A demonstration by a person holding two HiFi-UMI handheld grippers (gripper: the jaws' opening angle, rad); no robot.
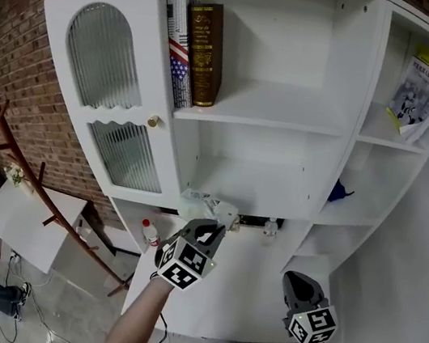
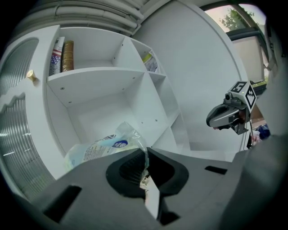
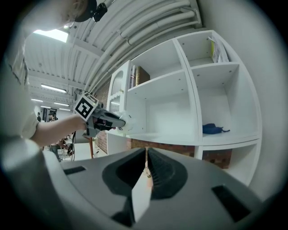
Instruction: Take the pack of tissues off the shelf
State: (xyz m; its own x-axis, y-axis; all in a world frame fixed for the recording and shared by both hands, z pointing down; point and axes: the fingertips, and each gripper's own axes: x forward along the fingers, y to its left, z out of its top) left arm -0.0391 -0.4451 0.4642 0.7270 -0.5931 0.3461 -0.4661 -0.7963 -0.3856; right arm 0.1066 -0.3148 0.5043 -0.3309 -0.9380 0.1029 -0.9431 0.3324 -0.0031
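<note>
The left gripper (image 1: 215, 226) is seen with its jaws closed on the pack (image 1: 207, 205). In the left gripper view, a corner of the pack's (image 2: 101, 146) clear wrapper is pinched between the two pads of the left gripper (image 2: 146, 155), and the rest of the pack is stretched out ahead of the jaws, to their left. The pack is held at the front edge of the middle compartment below the board with the books (image 1: 193, 48), in the white shelf unit (image 1: 273, 119). It cannot be told whether its far end rests on the board or is clear of it. In the right gripper view the left gripper (image 3: 114, 121) is shown level, with the pale pack (image 3: 123, 120) at its tip, just in front of the unit's (image 3: 193, 67) front edge.

The right gripper (image 1: 297, 284) is held lower and to the right, apart from the unit and from the pack. Its jaws (image 3: 146, 157) are closed together, and nothing is gripped between them. In the left gripper view it (image 2: 225, 114) is seen in the air in front of a plain white wall.

A blue thing (image 3: 213, 129) lies in a right-hand compartment, well apart from both grippers.
</note>
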